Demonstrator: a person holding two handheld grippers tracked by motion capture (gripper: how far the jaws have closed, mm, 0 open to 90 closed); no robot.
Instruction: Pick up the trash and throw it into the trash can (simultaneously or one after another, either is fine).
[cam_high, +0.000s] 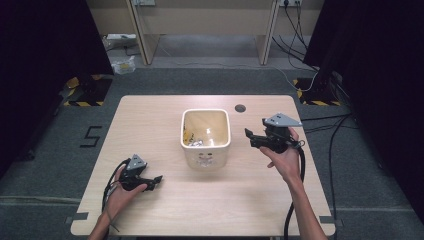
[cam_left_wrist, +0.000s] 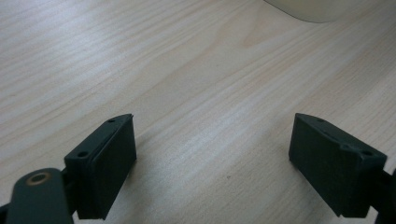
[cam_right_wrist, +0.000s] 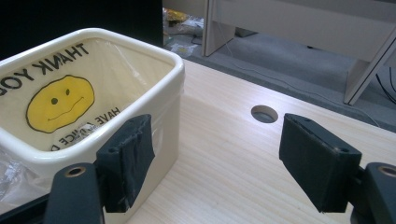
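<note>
Looking down in the high view, a cream bin (cam_high: 206, 137) stands in the middle of the table (cam_high: 165, 110), lined with a yellowish bag and holding a few bits of clear and yellow wrapping at its bottom. The left gripper (cam_high: 156, 179) lies low near the table's front left, well apart from the bin, its tips pointing right toward the table's middle. The right gripper (cam_high: 248, 137) is held up just beside the bin's right wall, tips pointing left at it, a grey plate on top and a black cable trailing down past the forearm. A round hole (cam_high: 240, 108) sits in the tabletop behind the bin's right corner.

In the left gripper view, the left gripper (cam_left_wrist: 212, 156) has its jaws wide apart over bare wood, nothing between them; the bin (cam_left_wrist: 317, 9) shows as a pale curve at the top edge.

In the right gripper view, the right gripper (cam_right_wrist: 215, 163) also stands wide, with nothing held. Its left jaw is in front of the bin's (cam_right_wrist: 173, 100) near corner. Inside the bin the bag (cam_right_wrist: 60, 100) shows a smiley face and "THANK YOU" print. The hole (cam_right_wrist: 264, 113) lies beyond, between the jaws.
</note>
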